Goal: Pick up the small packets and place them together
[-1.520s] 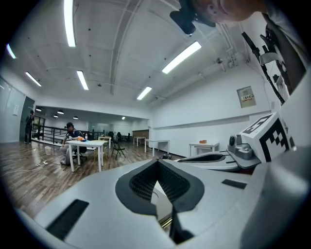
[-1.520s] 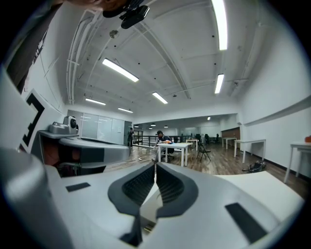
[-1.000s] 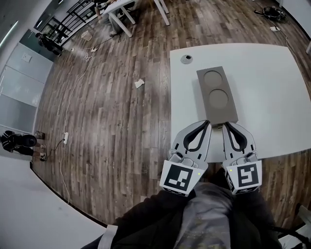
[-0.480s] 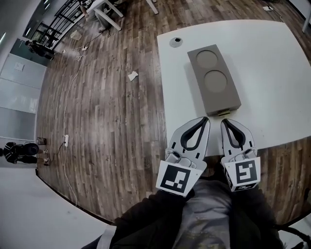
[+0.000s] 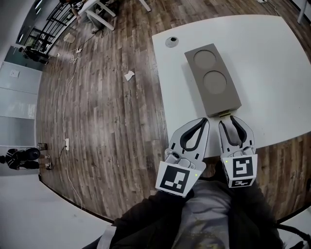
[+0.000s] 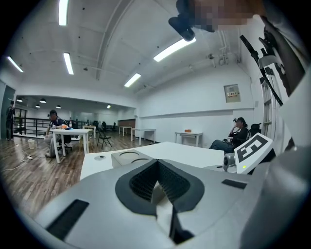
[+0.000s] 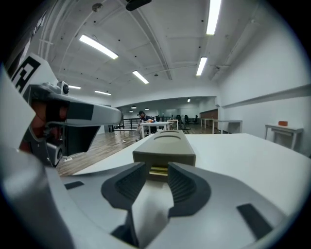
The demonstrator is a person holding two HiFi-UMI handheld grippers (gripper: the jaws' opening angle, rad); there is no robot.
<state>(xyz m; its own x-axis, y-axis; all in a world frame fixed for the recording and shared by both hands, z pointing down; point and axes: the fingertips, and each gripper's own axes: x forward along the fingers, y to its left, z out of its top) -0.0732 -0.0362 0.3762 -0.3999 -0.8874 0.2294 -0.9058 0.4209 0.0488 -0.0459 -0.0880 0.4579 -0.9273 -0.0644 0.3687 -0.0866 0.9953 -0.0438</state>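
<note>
A grey-brown box (image 5: pixel 213 80) with two round recesses lies lengthwise on the white table (image 5: pixel 272 58). In a slot at its near end shows a small yellow-gold piece (image 7: pixel 158 170), possibly a packet. My right gripper (image 5: pixel 226 121) points straight at that end. Its jaws have just been opening and stand open, with nothing pressed between them (image 7: pixel 157 166); the gold piece lies just beyond the tips. My left gripper (image 5: pixel 206 121) hangs beside it at the table's near edge, shut and empty (image 6: pixel 157 163), with the box (image 6: pixel 129 156) ahead of it to the left.
A round grommet (image 5: pixel 171 41) sits in the table's far left corner. Left of the table is wooden floor with a paper scrap (image 5: pixel 129 75) and a long cable (image 5: pixel 65 112). Other tables (image 5: pixel 97 7) stand far off, and a person (image 5: pixel 22 158) stands at the left.
Both grippers have sunk toward the table's near edge. The right jaws, shut in both earlier frames, now stand apart. The left jaws stay shut.
</note>
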